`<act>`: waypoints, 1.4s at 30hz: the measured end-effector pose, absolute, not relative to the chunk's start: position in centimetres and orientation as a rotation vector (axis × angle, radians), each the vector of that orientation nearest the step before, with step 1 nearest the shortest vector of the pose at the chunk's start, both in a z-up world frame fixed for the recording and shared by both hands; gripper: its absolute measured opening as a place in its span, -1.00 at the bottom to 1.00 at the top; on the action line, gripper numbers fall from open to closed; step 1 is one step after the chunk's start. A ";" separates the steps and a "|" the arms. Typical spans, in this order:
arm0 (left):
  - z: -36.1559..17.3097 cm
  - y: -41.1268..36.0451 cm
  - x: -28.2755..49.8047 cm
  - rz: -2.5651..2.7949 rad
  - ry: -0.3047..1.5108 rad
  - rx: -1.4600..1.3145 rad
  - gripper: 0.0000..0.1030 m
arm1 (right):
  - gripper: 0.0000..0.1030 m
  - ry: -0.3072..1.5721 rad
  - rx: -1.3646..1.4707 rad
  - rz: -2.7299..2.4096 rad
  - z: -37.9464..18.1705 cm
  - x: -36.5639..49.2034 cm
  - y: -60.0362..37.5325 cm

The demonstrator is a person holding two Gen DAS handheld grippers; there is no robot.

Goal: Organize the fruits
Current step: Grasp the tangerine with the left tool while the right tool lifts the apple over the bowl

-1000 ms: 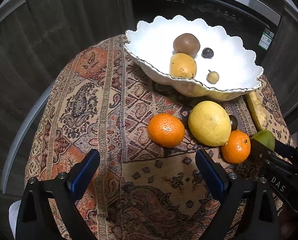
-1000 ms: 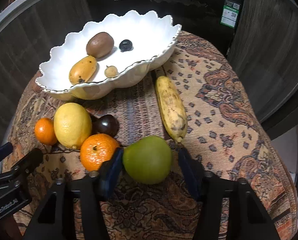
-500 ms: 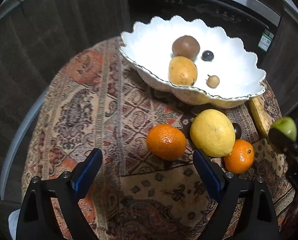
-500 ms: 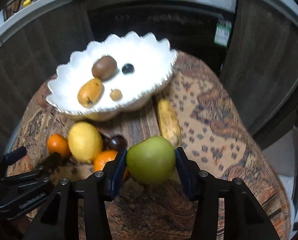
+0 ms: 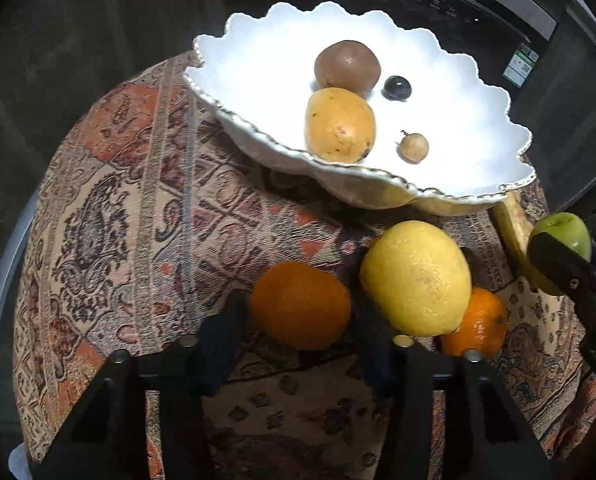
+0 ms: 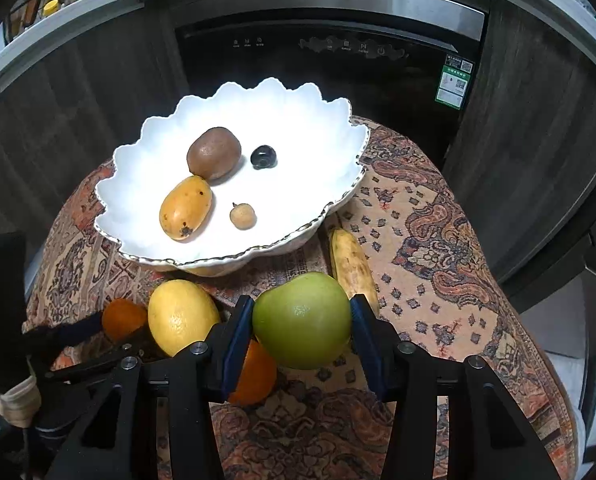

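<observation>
On the patterned tablecloth [image 6: 426,216] stands a white scalloped bowl [image 6: 298,128] holding a kiwi [image 6: 214,153], a yellow mango [image 6: 185,207], a dark plum [image 6: 263,156] and a small longan [image 6: 242,216]. Near it lie a lemon [image 5: 416,278], a banana [image 6: 352,266] and an orange [image 5: 476,322]. Right gripper [image 6: 302,324] clamps a green apple [image 6: 302,322], lifted off the cloth. Left gripper [image 5: 298,312] is closing its jaws around a second orange [image 5: 300,304], left of the lemon.
</observation>
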State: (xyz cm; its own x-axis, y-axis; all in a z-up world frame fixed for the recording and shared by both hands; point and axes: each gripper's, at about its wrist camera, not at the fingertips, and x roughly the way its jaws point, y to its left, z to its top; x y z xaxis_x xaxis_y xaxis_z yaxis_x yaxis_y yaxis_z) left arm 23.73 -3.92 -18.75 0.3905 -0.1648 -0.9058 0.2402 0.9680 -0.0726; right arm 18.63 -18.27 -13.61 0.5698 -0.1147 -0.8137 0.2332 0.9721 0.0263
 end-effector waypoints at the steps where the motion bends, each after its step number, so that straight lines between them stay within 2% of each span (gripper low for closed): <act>1: -18.7 -4.1 23.8 -0.256 1.142 0.079 -0.12 | -0.04 0.946 0.141 -0.204 -13.7 18.6 -18.4; 12: -15.9 -3.8 23.4 -0.212 1.089 0.075 -0.15 | -0.04 0.929 0.147 -0.206 -12.5 18.3 -18.6; 33: -6.2 -2.9 22.7 -0.231 0.915 0.054 -0.15 | -0.04 0.795 0.110 -0.162 -5.1 17.5 -18.2; 42: -4.5 -3.4 24.5 -0.242 0.876 0.071 -0.15 | -0.04 0.785 0.099 -0.157 -4.1 19.3 -19.0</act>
State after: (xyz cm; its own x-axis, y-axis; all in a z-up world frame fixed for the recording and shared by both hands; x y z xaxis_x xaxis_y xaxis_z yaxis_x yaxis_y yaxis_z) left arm 24.54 -3.39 -4.50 0.6151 -0.1805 -0.7675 0.2388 0.9704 -0.0369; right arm 19.28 -18.95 -4.11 0.6969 -0.1032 -0.7097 0.1771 0.9837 0.0309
